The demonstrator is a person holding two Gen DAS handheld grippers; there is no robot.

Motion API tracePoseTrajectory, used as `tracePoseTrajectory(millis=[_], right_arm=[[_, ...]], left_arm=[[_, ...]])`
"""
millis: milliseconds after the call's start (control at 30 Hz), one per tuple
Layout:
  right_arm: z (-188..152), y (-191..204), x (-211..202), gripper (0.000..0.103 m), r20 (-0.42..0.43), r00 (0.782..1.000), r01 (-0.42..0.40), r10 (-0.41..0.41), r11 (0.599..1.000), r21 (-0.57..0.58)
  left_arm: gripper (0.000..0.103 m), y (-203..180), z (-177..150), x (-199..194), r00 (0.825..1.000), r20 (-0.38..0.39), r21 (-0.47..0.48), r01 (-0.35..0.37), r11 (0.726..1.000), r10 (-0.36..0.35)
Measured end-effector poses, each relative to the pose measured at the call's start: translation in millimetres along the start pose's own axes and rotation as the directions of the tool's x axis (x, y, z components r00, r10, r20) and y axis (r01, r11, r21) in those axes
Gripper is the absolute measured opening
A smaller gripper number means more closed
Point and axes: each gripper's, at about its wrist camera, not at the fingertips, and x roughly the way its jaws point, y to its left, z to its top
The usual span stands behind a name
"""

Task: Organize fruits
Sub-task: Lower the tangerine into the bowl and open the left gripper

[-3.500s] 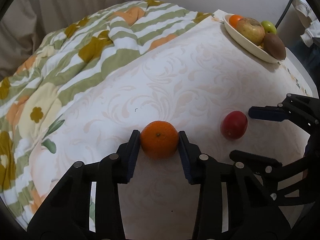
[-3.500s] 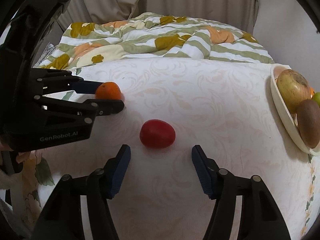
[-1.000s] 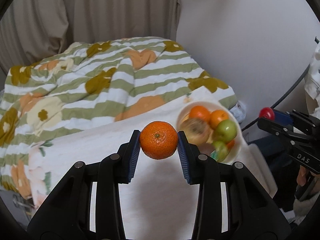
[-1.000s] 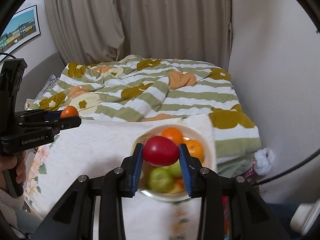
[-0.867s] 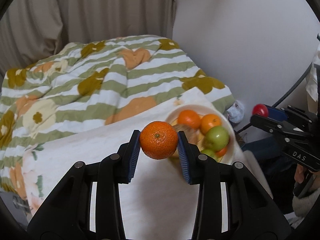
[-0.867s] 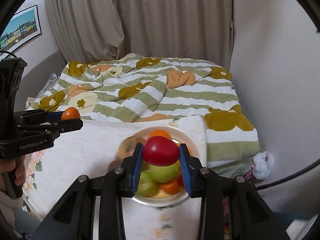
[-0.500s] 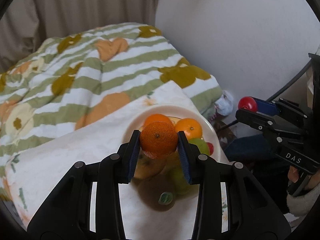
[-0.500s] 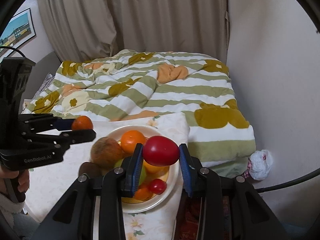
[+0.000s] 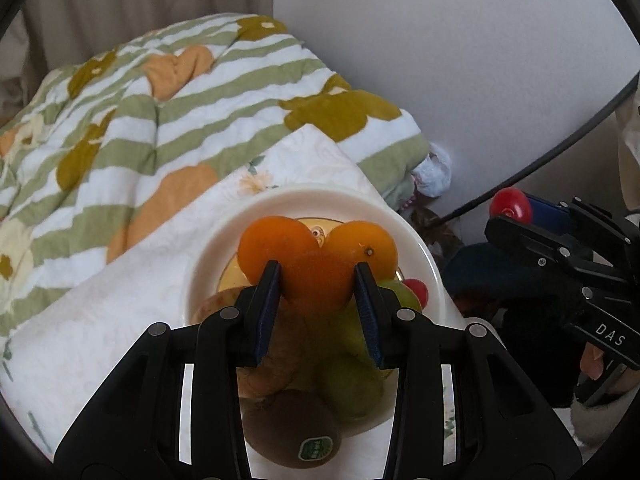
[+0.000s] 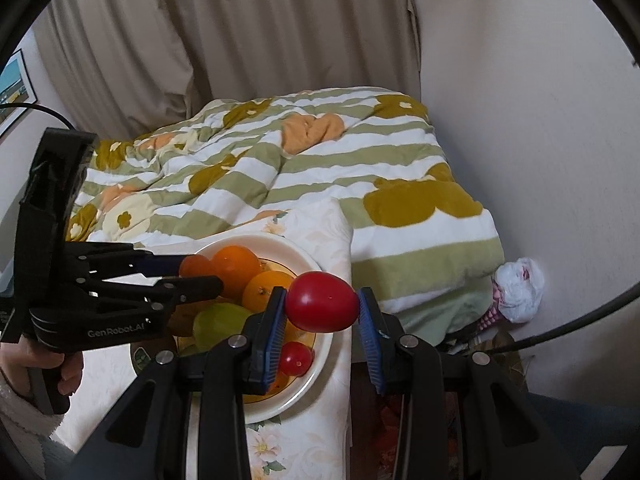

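Observation:
My left gripper (image 9: 318, 282) is shut on a mandarin (image 9: 318, 278) and holds it low over the white bowl (image 9: 276, 206), right among the two oranges (image 9: 274, 246) there. The bowl also holds green fruit (image 9: 352, 380), a kiwi with a sticker (image 9: 292, 430) and a small red fruit (image 9: 418, 290). My right gripper (image 10: 322, 302) is shut on a red tomato-like fruit (image 10: 322, 302), hanging over the bowl's (image 10: 280, 246) right rim near the table corner. In the right wrist view the left gripper (image 10: 196, 274) reaches in from the left with the mandarin (image 10: 196, 266).
The bowl stands at the corner of a table under a pale floral cloth (image 9: 120, 292). Behind it lies a green-striped quilt (image 10: 320, 168) on a bed. A white wall (image 10: 540, 120), a crumpled bag (image 10: 518, 284) and a black cable (image 9: 560, 148) lie to the right.
Both grippers have moved forward and down toward the bowl with their fruit. The mandarin now hangs just over the oranges; the red fruit has come over the bowl's right rim.

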Motion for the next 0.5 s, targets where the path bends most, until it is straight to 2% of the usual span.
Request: tracePoseTrajectory(millis=[133, 433, 467, 500], right_arm=[[-0.9, -1.0, -1.8, 0.033, 0.002, 1.000, 0.008, -0.008, 1.000, 0.014], [0.1, 0.2, -4.3, 0.033, 0.006, 1.000, 0.007, -0.007, 1.000, 0.017], [0.6, 0.8, -4.9, 0.033, 0.006, 1.000, 0.005, -0.005, 1.000, 0.014], [1.0, 1.5, -5.0, 0.033, 0.007, 1.000, 0.004, -0.004, 1.000, 0.011]], left_arm=[[0.044, 4.8, 3.9, -4.2, 1.000, 0.010, -0.003, 0.001, 1.000, -0.001], [0.047, 10.5, 2.4, -22.2, 0.998, 0.035, 0.007, -0.059, 0.998, 0.059], [0.059, 11.8, 1.4, -25.4, 0.997, 0.038, 0.004, -0.061, 0.998, 0.061], [0.082, 13.1, -0.2, -28.9, 0.997, 0.044, 0.001, -0.060, 0.998, 0.060]])
